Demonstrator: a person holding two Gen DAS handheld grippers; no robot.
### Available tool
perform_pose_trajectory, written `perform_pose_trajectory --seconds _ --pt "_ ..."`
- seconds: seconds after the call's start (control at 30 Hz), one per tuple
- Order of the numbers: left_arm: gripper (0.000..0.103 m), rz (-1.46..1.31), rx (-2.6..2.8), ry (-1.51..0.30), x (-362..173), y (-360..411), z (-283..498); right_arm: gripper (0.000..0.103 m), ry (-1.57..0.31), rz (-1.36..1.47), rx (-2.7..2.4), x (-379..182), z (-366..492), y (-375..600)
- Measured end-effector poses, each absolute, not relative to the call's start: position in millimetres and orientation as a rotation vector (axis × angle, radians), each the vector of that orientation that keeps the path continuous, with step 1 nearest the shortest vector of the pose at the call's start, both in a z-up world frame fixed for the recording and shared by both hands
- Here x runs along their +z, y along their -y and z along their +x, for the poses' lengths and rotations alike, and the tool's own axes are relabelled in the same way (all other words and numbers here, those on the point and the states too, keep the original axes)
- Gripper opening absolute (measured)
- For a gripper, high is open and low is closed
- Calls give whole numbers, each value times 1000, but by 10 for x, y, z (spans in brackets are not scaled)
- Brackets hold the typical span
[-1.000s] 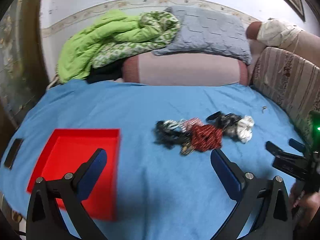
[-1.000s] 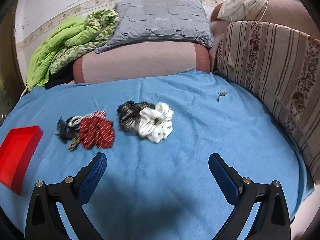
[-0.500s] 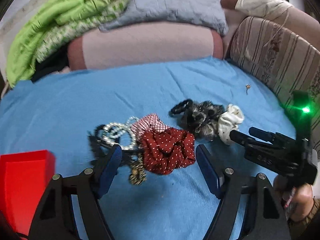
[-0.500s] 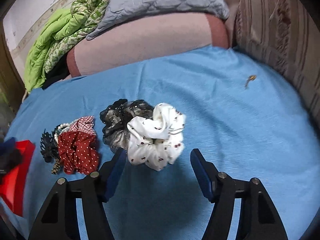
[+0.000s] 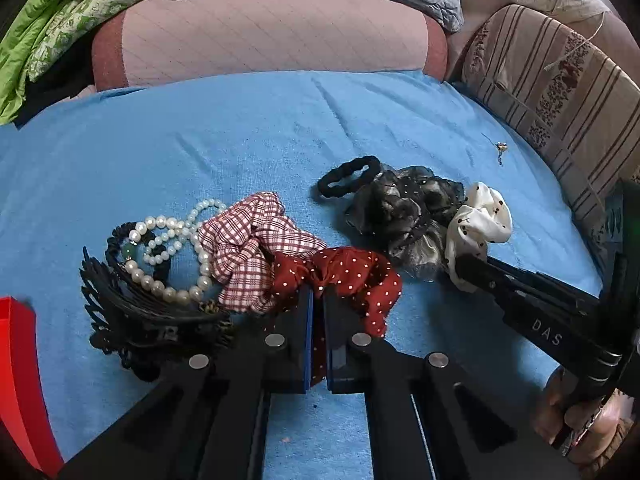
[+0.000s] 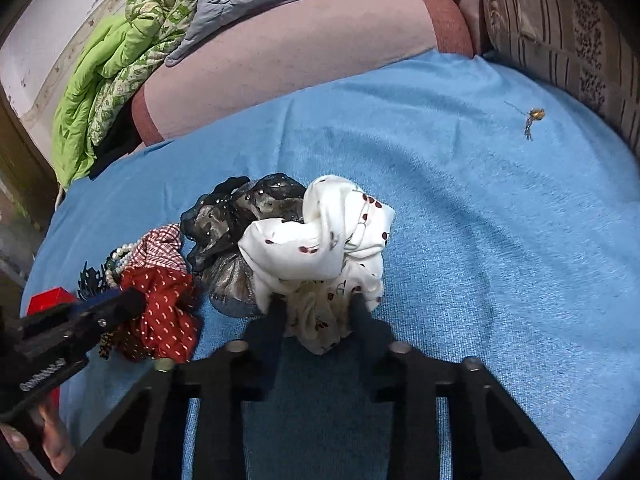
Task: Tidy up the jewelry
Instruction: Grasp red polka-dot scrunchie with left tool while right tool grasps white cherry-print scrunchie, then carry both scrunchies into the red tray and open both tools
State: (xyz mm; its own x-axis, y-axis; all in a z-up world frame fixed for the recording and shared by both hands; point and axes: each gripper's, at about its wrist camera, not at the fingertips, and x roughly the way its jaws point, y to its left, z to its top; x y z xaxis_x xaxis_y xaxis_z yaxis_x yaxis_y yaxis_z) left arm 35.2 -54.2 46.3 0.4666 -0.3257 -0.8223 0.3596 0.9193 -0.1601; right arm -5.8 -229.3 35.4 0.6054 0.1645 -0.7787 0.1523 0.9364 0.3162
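The left gripper [image 5: 316,300], its jaws just closed, pinches the red dotted scrunchie [image 5: 352,276] on the blue bed cover [image 5: 240,132]. The right gripper [image 6: 316,300], closing too, clasps the white cherry-print scrunchie [image 6: 320,240]. At the red scrunchie's nine o'clock lie a plaid scrunchie [image 5: 252,248] and pearl bracelet [image 5: 172,256]; the red tray [image 5: 20,380] sits beyond.

Both grippers' jaws just closing — left gripper [image 5: 317,300], right gripper [image 6: 316,304].

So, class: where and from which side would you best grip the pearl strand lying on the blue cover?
Probably the pearl strand at its far loop, which lies bare on the blue cover. Come from above and behind: its near end rests against the black hair claw, its right against the checked scrunchie.
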Motion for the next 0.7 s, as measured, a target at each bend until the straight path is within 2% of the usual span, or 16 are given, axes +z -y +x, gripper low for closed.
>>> perform_pose_trajectory --seconds 0.1,0.4,0.7 --pt "3 19 -427 -986 564 503 255 18 -905 381 8 410 -98 2309" --pt "3 -69 -447 -883 1071 112 -258 17 -845 391 4 592 -315 2259" --pt "3 -121 -261 -790 1273 -855 -573 17 -799 219 -13 754 -584 1790"
